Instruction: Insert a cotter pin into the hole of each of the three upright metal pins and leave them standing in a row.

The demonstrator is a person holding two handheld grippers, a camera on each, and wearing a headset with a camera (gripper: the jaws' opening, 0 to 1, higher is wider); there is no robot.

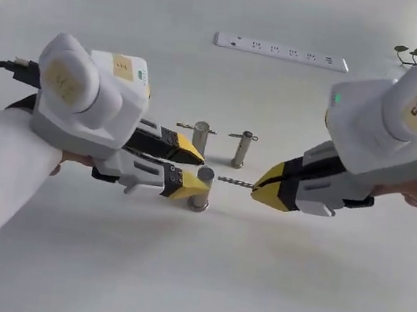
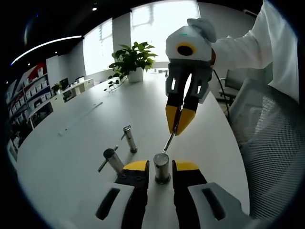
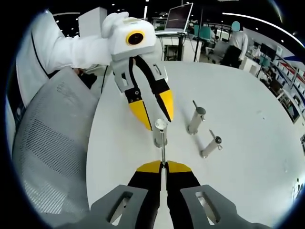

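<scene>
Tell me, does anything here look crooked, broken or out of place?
Nothing stands out. The two rear metal pins stand upright and already carry cotter pins; the near metal pin, also upright, sits between the left gripper's jaws while the right gripper aims a cotter pin at it.

The head view looks steeply down from above onto the white tabletop (image 1: pixel 191 278); the left gripper view sits low, facing along its jaws at the right gripper (image 2: pixel 177 130); the right gripper view faces back at the left gripper (image 3: pixel 158 121); all three share, close up, the nearest upright pin (image 1: pixel 202 188) and the cotter pin (image 1: pixel 234 181).
</scene>
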